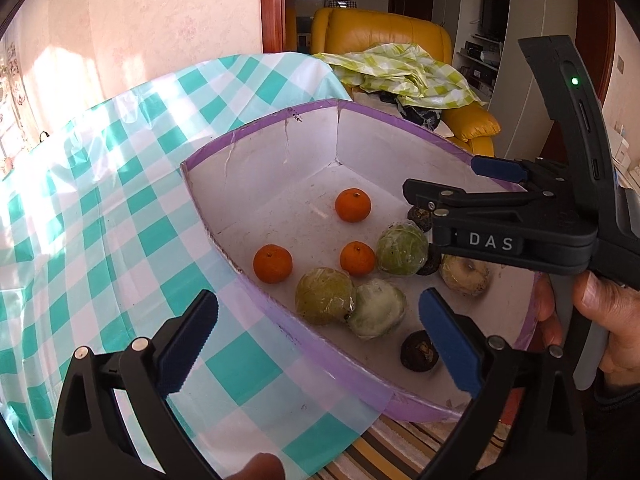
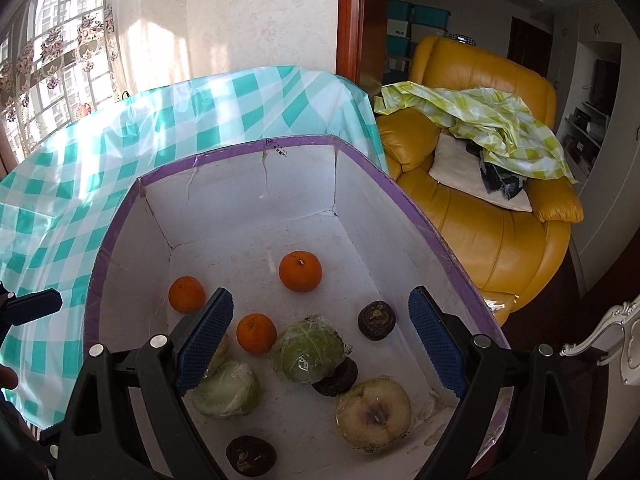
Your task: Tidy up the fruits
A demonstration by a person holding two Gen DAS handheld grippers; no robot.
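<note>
Hovering both my grippers, left [image 1: 320,340] and right [image 2: 320,340], with jaws spread wide and grasping nothing, I look down into the purple-rimmed box [image 2: 224,152] at the desk's far-right corner, where the oranges [image 2: 300,271] and wrapped fruits [image 2: 308,350] lie loose.

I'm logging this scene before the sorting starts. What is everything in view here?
box: one, white with purple rim, on the table
oranges: three, orange, far half of box
wrapped fruits: four, green to pale, near half of box
dark fruits: three, brown-black, among them
tablecloth: one, teal-white check, under box
armchair: one, yellow, behind, with green-check sheet
left gripper: open, empty, at box's near-left wall
right gripper: open, empty, over the fruit
</note>
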